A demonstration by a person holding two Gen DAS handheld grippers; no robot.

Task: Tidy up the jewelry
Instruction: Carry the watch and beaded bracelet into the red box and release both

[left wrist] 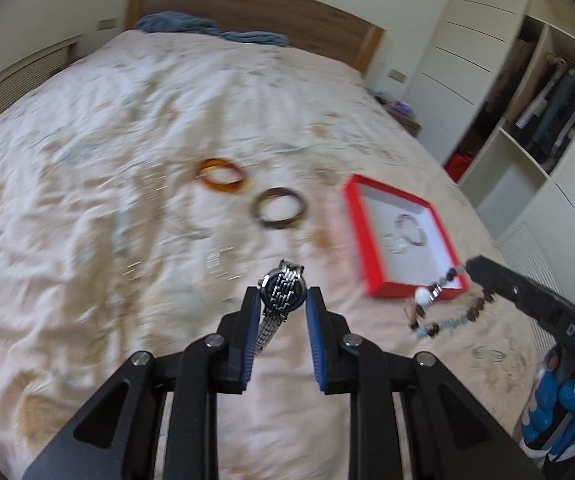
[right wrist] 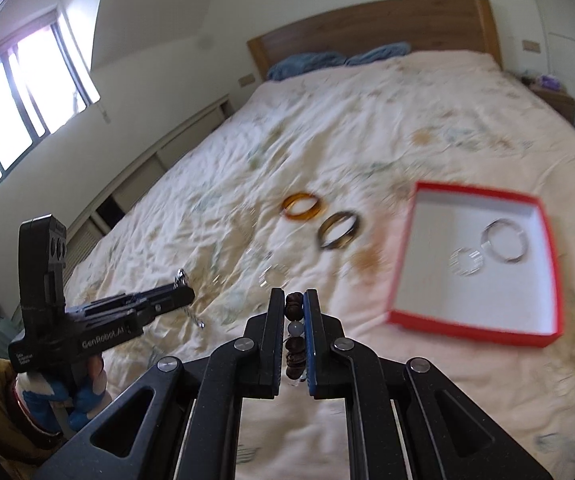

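My left gripper (left wrist: 283,294) is shut on a silver watch (left wrist: 282,291) with a dark face, held above the bed. My right gripper (right wrist: 294,300) is shut on a beaded bracelet (right wrist: 293,336) of brown and pale beads; in the left wrist view the bracelet (left wrist: 443,304) hangs at the near edge of a red box (left wrist: 353,216). The red box (right wrist: 467,330) has a white inside and holds two silver bangles (right wrist: 505,245). An amber bangle (left wrist: 223,176) and a dark brown bangle (left wrist: 279,208) lie on the bedspread left of the box.
Several clear or silvery bracelets (left wrist: 223,264) lie on the cream bedspread (left wrist: 87,200) near the grippers. A wooden headboard (left wrist: 247,4) and blue pillows (left wrist: 207,28) are at the far end. Wardrobe shelves (left wrist: 527,120) stand at the right, a window (right wrist: 19,108) at the left.
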